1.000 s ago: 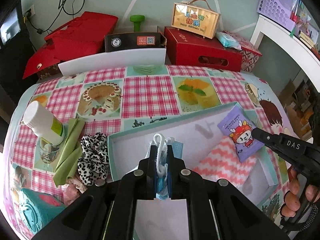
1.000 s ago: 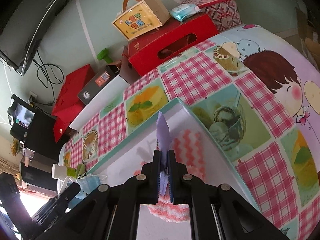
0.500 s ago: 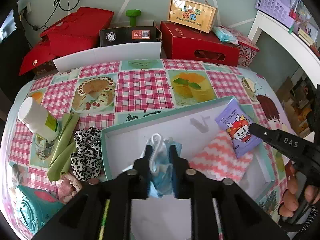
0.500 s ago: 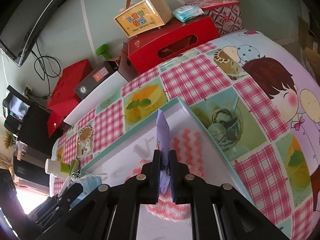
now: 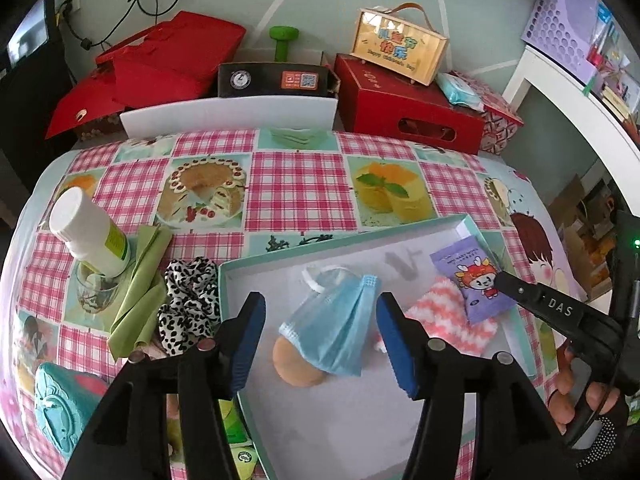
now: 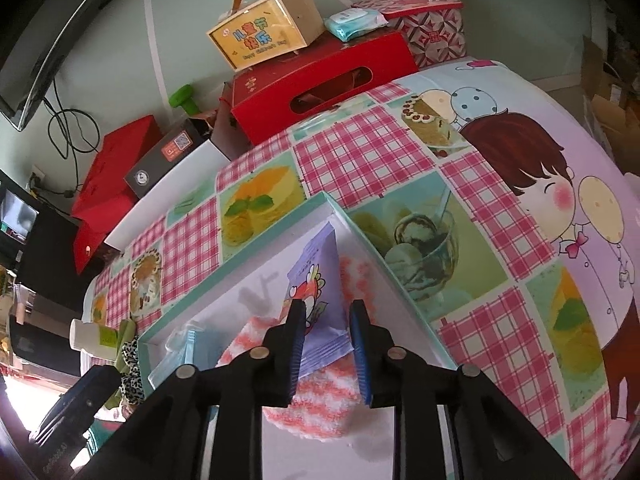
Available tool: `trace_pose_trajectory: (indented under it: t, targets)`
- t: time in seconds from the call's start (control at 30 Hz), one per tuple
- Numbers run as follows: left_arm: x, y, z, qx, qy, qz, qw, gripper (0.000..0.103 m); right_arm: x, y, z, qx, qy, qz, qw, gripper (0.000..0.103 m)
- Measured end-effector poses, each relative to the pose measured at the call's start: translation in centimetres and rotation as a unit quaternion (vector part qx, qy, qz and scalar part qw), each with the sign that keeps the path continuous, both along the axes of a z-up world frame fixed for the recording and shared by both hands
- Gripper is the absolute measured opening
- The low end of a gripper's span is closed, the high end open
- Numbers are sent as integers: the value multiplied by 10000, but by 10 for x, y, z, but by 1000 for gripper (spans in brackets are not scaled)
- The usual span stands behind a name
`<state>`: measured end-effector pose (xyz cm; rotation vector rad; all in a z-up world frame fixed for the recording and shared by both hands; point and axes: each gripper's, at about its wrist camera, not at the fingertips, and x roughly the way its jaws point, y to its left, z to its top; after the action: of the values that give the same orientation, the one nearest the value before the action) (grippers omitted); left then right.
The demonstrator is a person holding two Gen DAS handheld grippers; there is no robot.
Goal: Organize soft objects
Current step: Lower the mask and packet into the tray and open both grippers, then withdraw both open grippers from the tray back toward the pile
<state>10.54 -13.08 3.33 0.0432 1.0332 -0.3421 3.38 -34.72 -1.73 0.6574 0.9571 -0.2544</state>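
Note:
A blue face mask lies in the white tray, partly over a tan round puff. My left gripper hangs over it with its jaws opening; the blue pads stand clear of the mask on both sides. In the right wrist view my right gripper has its jaws opening too. A purple cartoon packet stands between them, leaning toward the left pad, with a gap to the right pad. It rests on a pink-and-white fuzzy cloth in the tray's far right corner.
Left of the tray sit a leopard scrunchie, a folded green cloth, a white bottle in a glass and a teal item. Red boxes line the table's far edge. A person's hand holds the right gripper.
Both grippers were shut a second ago and have spread their jaws. The mask has dropped out of the left jaws into the tray. The purple packet is no longer pinched.

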Motion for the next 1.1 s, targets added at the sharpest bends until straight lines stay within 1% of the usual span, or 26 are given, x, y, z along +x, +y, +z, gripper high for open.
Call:
trace_pose_trajectory:
  t: [0.03, 0.1, 0.13, 0.27, 0.33, 0.37, 0.4, 0.43, 0.47, 0.5, 0.57, 0.63, 0.7, 0.77, 0.87, 0.93, 1.0, 1.1]
  targets:
    - [1, 2, -1, -1, 23, 34, 10000, 59, 0, 0, 0, -10, 18, -13, 10000, 28]
    - [3, 5, -3, 0, 71, 100, 9999, 59, 0, -1, -1, -63, 75, -48, 9999, 43]
    - [4, 7, -4, -7, 99, 141, 9999, 59, -1, -2, -1, -102, 104, -75, 9999, 45]
    - [7, 13, -7, -66, 161, 239, 9996, 60, -3, -5, 0, -192, 188, -173, 9995, 46]
    - [9, 16, -7, -86, 178, 276, 9994, 64, -5, -6, 2, -234, 211, -201, 9993, 46]
    - [9, 17, -7, -96, 177, 299, 9993, 69, -5, -6, 4, -280, 220, -204, 9992, 46]
    - [10, 18, -7, -109, 171, 326, 9993, 72, -5, -5, 6, -328, 226, -201, 9990, 47]
    - [11, 21, -7, -133, 167, 373, 9991, 72, -5, -4, 8, -380, 230, -194, 9988, 47]
    - [12, 22, -7, -152, 177, 405, 9989, 72, -5, -2, 10, -448, 229, -179, 9986, 51]
    - [13, 24, -7, -182, 196, 439, 9987, 72, -5, 0, 13, -530, 226, -162, 9982, 58]
    - [15, 28, -8, -232, 244, 510, 9981, 74, -4, 4, 19, -685, 216, -138, 9973, 65]
    - [18, 31, -9, -245, 272, 560, 9978, 76, -3, 9, 25, -827, 197, -88, 9963, 66]
    - [20, 36, -9, -245, 281, 632, 9973, 84, -1, 15, 29, -964, 203, -5, 9951, 75]
    - [21, 40, -9, -276, 282, 700, 9968, 84, 1, 22, 33, -1110, 221, 59, 9936, 80]
    - [24, 47, -9, -313, 325, 788, 9959, 84, 3, 31, 36, -1230, 255, 153, 9920, 85]
    - [26, 51, -10, -294, 340, 849, 9954, 85, 5, 36, 37, -1268, 273, 186, 9914, 91]
    - [28, 56, -10, -323, 372, 902, 9947, 85, 6, 41, 39, -1316, 267, 243, 9906, 101]
    - [30, 68, -7, -423, 362, 1048, 9929, 85, 7, 50, 45, -1495, 229, 330, 9879, 103]
